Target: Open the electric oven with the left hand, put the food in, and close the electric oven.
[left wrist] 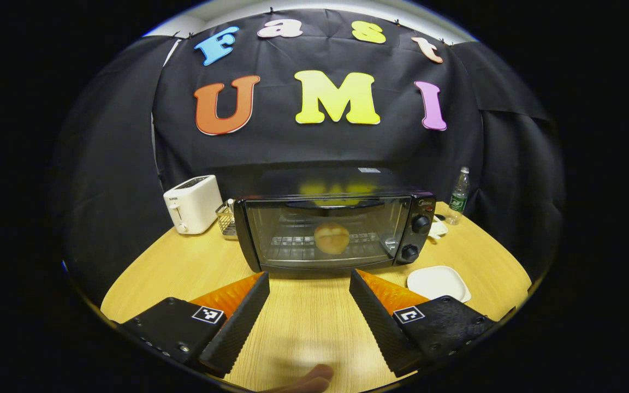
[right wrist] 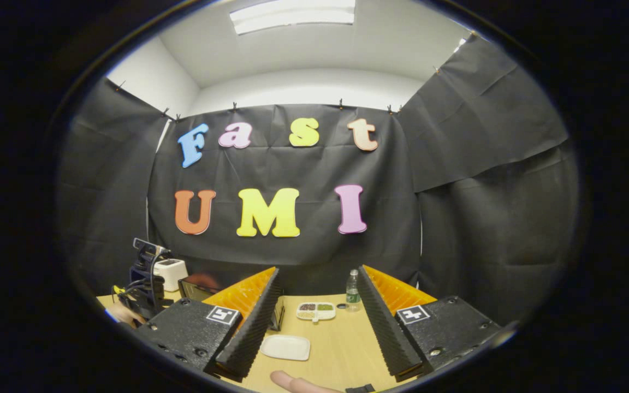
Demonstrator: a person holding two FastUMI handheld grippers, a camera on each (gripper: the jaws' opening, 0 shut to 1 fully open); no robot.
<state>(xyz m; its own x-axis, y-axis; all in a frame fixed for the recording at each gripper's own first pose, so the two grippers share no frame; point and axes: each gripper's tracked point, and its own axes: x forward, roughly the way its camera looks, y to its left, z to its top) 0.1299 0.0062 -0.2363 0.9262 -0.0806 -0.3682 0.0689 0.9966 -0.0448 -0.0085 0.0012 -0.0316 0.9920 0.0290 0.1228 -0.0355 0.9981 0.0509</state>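
Behind the closed glass door of the electric oven (left wrist: pixel 333 224), the food (left wrist: pixel 331 238) is seen on the rack, straight ahead of the left gripper (left wrist: pixel 309 295), which is spread, empty, short of the oven. Right gripper (right wrist: pixel 319 314) is spread too, right of the oven.

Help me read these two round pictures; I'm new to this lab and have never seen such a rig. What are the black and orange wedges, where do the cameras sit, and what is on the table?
Each wedge pair is a handheld two-finger gripper; a person holds one per hand, and a fisheye camera rides on each.

The left gripper view looks past the left gripper, open and empty, at a black glass-door electric oven on the round wooden table. Its door is shut, with a round golden bread roll inside. Beside it stand a white toaster, a clear plastic bottle and an empty white plate.

The right gripper view, tilted higher, shows the right gripper, open and empty, and a white divided dish.
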